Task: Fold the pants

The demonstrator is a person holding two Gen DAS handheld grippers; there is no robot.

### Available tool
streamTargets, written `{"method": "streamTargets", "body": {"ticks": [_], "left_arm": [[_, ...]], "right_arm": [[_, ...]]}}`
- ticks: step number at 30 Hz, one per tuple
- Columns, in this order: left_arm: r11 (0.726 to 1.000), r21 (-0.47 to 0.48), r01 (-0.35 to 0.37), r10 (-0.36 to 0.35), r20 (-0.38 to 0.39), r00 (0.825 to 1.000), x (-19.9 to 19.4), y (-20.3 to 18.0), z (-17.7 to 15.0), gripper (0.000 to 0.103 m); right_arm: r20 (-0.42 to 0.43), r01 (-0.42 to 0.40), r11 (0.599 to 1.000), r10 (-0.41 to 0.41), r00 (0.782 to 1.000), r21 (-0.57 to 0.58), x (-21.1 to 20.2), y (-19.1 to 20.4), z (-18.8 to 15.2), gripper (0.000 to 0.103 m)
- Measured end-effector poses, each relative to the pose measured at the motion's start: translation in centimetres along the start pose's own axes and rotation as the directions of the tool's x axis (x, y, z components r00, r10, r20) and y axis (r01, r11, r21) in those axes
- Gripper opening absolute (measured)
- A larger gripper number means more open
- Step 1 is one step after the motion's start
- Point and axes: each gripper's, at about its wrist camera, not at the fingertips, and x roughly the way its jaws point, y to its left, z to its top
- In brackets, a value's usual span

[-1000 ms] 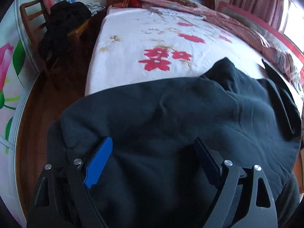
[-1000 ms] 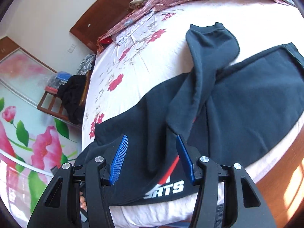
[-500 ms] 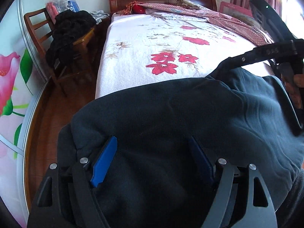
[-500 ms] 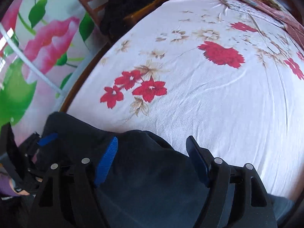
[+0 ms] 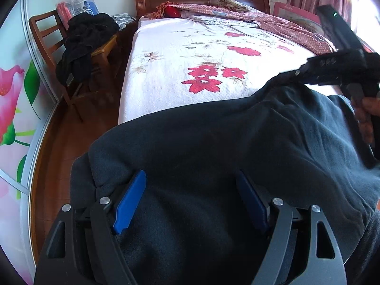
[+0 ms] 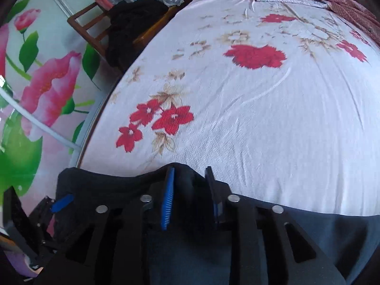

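Right gripper (image 6: pixel 188 196), previously over the spread dark navy fleece pants (image 5: pixel 213 154), has been closing, now pinching their far edge; left gripper (image 5: pixel 190 204), unmoved, jaws wide, fabric bunched between.

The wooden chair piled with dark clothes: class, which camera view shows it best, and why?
The left wrist view: the chair shows its backrest, seat and legs. The right wrist view catches only its backrest and seat edge behind the clothes.
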Motion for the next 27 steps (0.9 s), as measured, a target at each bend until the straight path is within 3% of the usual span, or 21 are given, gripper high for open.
{"method": "streamTargets", "body": {"ticks": [1, 2, 3, 4, 7, 8, 11, 13, 14, 16, 17, 18, 21, 22, 25, 27], "left_arm": [[1.000, -0.002, 0.000, 0.000, 0.000, 1.000, 0.0, 0.0, 0.0, 0.079], [1.000, -0.002, -0.001, 0.001, -0.001, 1.000, 0.0, 0.0, 0.0, 0.079], [1.000, -0.001, -0.002, 0.002, -0.002, 1.000, 0.0, -0.1, 0.0, 0.079], [1.000, 0.000, -0.004, 0.004, -0.002, 1.000, 0.0, -0.1, 0.0, 0.079], [1.000, 0.000, -0.004, 0.004, -0.002, 1.000, 0.0, -0.2, 0.0, 0.079], [1.000, -0.001, -0.005, 0.005, -0.003, 1.000, 0.0, -0.2, 0.0, 0.079], [1.000, -0.003, -0.006, 0.006, -0.005, 1.000, 0.0, -0.1, 0.1, 0.079], [1.000, -0.002, -0.008, 0.008, -0.006, 1.000, 0.1, -0.1, 0.1, 0.079], [1.000, -0.002, -0.008, 0.008, -0.006, 1.000, 0.1, -0.1, 0.1, 0.079], [1.000, -0.002, -0.010, 0.010, -0.007, 1.000, 0.1, -0.1, 0.1, 0.080], [1.000, -0.002, -0.011, 0.011, -0.009, 1.000, 0.1, -0.2, 0.2, 0.080], [1.000, -0.001, -0.013, 0.013, -0.011, 1.000, 0.1, -0.2, 0.2, 0.080], [1.000, -0.002, -0.015, 0.015, -0.011, 1.000, 0.2, -0.3, 0.2, 0.081], [1.000, 0.000, -0.016, 0.016, -0.009, 1.000, 0.2, -0.3, 0.2, 0.081], [1.000, 0.001, -0.015, 0.015, -0.010, 1.000, 0.2, -0.3, 0.2, 0.081], [1.000, 0.004, -0.012, 0.012, -0.012, 1.000, 0.2, -0.3, 0.2, 0.081]], "right_arm": [[0.049, 0.092, 0.996, -0.092, 0.995, 0.001, -2.0, -1.0, 0.3, 0.051], [0.081, 0.216, 0.976, -0.217, 0.973, 0.021, -3.6, -2.6, 0.7, 0.061], [0.090, 0.354, 0.934, -0.357, 0.930, 0.048, -4.8, -4.6, 1.1, 0.073], [0.084, 0.477, 0.876, -0.481, 0.872, 0.072, -5.6, -6.9, 1.4, 0.074], [0.001, 0.758, 0.650, -0.759, 0.651, 0.051, -5.7, -13.7, 2.0, 0.074], [-0.044, 0.799, 0.601, -0.797, 0.602, 0.030, -5.1, -15.7, 2.1, 0.074], [-0.127, 0.855, 0.516, -0.852, 0.507, -0.050, -3.1, -20.0, 1.9, 0.074], [-0.153, 0.873, 0.483, -0.870, 0.469, -0.068, -2.4, -21.9, 1.7, 0.074], [-0.166, 0.875, 0.480, -0.869, 0.466, -0.059, -2.2, -22.8, 1.6, 0.074], [-0.207, 0.838, 0.545, -0.823, 0.529, -0.024, -2.2, -24.3, 1.3, 0.071], [-0.237, 0.813, 0.582, -0.790, 0.566, 0.003, -2.2, -25.1, 1.1, 0.041], [-0.240, 0.792, 0.609, -0.764, 0.600, 0.043, -2.9, -25.6, 0.9, 0.003], [-0.161, 0.704, 0.682, -0.686, 0.710, 0.199, -7.1, -26.0, 0.1, 0.004], [-0.127, 0.675, 0.693, -0.668, 0.733, 0.252, -9.1, -26.2, -0.3, 0.004], [-0.018, 0.580, 0.707, -0.628, 0.778, 0.404, -15.9, -27.1, -2.7, 0.004], [0.039, 0.531, 0.696, -0.623, 0.781, 0.484, -20.3, -27.4, -4.9, 0.004]]}}
